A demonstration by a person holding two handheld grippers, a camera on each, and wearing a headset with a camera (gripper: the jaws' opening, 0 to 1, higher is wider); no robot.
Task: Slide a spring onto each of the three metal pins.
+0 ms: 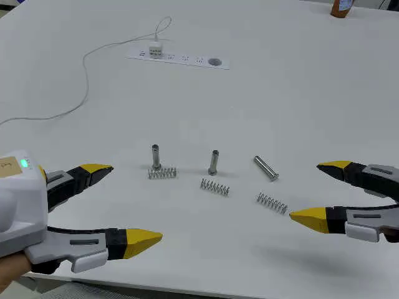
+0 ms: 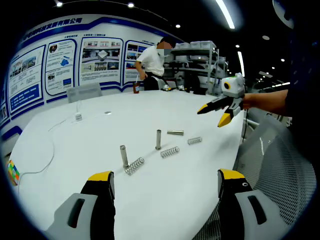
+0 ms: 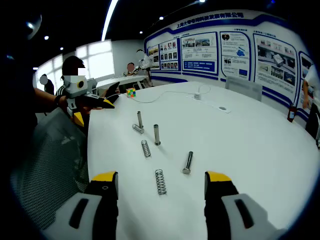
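Our left gripper (image 1: 136,202) and right gripper (image 1: 305,190) hover over the white table (image 1: 280,106), jaws spread wide, holding nothing. Between them the left pin (image 1: 155,156) and middle pin (image 1: 214,162) stand upright, and the right pin (image 1: 265,168) lies flat. Just beside each lies a loose coil: left spring (image 1: 163,173), middle spring (image 1: 215,187), right spring (image 1: 272,203).

Yellow-tipped fingers (image 1: 140,237); silver pins (image 1: 214,162); white table (image 1: 280,112).
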